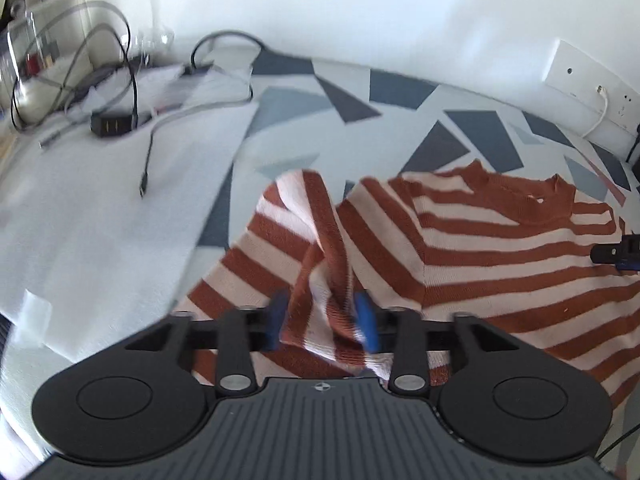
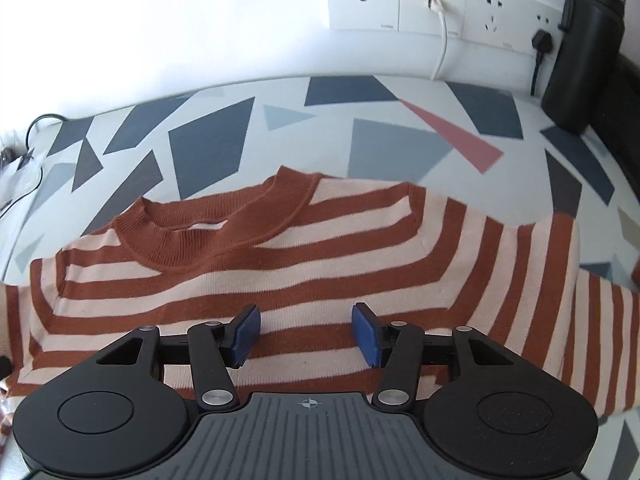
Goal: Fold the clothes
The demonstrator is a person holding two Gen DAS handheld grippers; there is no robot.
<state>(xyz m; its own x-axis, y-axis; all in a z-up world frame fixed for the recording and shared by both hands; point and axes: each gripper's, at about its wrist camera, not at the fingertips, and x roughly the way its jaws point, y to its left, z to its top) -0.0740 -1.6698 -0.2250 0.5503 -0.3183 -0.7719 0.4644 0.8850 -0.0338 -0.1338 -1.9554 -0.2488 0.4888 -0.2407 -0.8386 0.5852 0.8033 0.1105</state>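
A rust-and-cream striped sweater (image 1: pixel 500 248) lies flat on the patterned cloth, collar (image 2: pixel 224 220) toward the wall. Its left sleeve (image 1: pixel 320 232) is bunched into a raised ridge that runs between the blue pads of my left gripper (image 1: pixel 322 320). The jaws stand apart and the fabric sits loosely between them. My right gripper (image 2: pixel 306 334) hovers open over the sweater's chest (image 2: pixel 280 276), with only flat knit showing in the gap between its pads. Its black tip (image 1: pixel 618 254) also shows at the right edge of the left wrist view.
A white towel (image 1: pixel 100 208) covers the left side, with a black charger (image 1: pixel 110 124) and looping cables (image 1: pixel 132 80) on it. The geometric tablecloth (image 2: pixel 392 148) reaches the wall. Wall sockets (image 2: pixel 436 0) with plugged leads and a tall black bottle (image 2: pixel 584 48) stand at the back right.
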